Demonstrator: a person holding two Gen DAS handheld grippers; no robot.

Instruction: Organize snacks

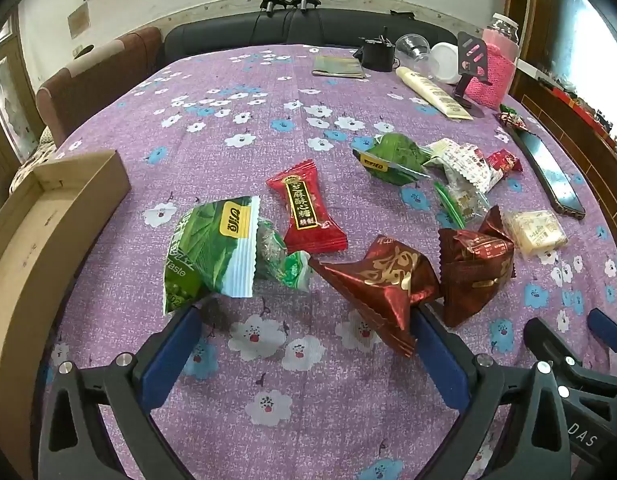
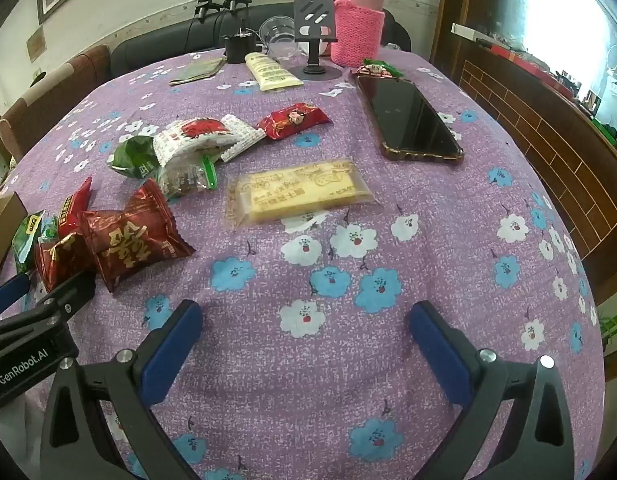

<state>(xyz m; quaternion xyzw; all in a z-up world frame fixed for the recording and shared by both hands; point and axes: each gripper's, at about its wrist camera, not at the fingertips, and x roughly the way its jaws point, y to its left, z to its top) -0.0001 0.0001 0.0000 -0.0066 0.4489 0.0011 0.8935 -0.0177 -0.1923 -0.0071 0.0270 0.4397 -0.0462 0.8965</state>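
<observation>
A purple tablecloth (image 1: 268, 120) with blue and white flowers covers the table; behind it, at the top of both views, a dark sofa (image 1: 236, 30) runs along a pale wall, with a brown chair (image 1: 96, 76) at upper left and wood panelling (image 2: 548, 128) at right.

In the left wrist view the snacks lie scattered across the middle of the frame. A red candy packet (image 1: 308, 210) lies at centre, its long axis running from upper left to lower right. A green packet (image 1: 212, 248) sits left of centre, its crimped end toward the lower right. Two dark red packets lie lower right of centre: the nearer one (image 1: 380, 280) points its tip toward the left, the other (image 1: 474, 264) is just beside it. A cardboard box (image 1: 48, 216) sits open along the left edge.

In the right wrist view a yellowish clear-wrapped bar (image 2: 300, 192) lies at centre, its long axis left to right, tilted up at right. A black phone (image 2: 408, 120) lies at upper right, with a pink knitted bottle (image 2: 358, 28), a phone stand (image 2: 312, 28) and a cream tube (image 2: 270, 72) at the top.

The left gripper (image 1: 308, 328) has its blue fingers spread wide over bare cloth, the dark red packet's crimp touching or overlapping the right-hand finger. The right gripper (image 2: 306, 324) is likewise spread, holding nothing
</observation>
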